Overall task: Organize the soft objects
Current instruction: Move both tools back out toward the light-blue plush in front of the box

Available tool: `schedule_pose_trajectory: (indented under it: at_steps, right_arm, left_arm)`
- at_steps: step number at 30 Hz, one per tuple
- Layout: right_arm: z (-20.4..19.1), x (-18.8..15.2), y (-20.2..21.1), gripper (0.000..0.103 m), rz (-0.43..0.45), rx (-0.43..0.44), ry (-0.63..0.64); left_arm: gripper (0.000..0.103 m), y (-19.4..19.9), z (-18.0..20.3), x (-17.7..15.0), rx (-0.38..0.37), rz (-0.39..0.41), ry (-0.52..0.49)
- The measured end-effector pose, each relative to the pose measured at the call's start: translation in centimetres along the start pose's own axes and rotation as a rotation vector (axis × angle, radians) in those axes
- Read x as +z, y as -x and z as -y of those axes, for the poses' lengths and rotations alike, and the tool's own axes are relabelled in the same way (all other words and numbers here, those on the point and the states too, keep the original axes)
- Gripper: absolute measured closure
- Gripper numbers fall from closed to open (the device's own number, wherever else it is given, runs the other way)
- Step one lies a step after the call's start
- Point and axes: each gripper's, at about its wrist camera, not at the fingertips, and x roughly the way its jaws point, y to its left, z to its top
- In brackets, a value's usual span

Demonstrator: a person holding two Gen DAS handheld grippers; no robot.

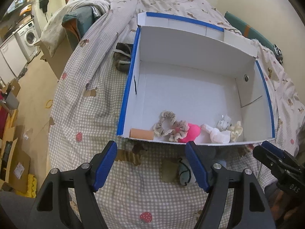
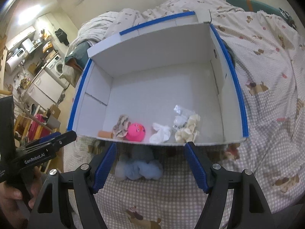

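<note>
Both the left gripper (image 1: pixel 151 165) and right gripper (image 2: pixel 150 166) gape, holding nothing; the blue plush (image 2: pixel 139 168) just outside the box's (image 2: pixel 236 80) near wall could snag there when lifted.

The box (image 1: pixel 131 80) is bare beyond soft items (image 1: pixel 171 126) lining its near wall.

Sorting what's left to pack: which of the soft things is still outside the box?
The fluffy blue plush, lying on the checked bedspread just before the box's near wall, between the right gripper's open fingers. The scrunchies, pink toy and white cloth lie inside.
</note>
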Motion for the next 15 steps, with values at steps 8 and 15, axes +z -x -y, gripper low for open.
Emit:
schedule_pose_trajectory:
  at_steps: [8,15]
  right_arm:
    - [0.2,-0.9,-0.4,0.025,-0.025,-0.020,0.010]
    - [0.8,-1.3,-1.0,0.025,-0.061,-0.039,0.000]
  left_arm:
    - [0.031,-0.1,0.0,-0.9,0.011,-0.004,-0.029]
    - [0.031,-0.8,-1.1,-1.7,0.021,-0.029,-0.010]
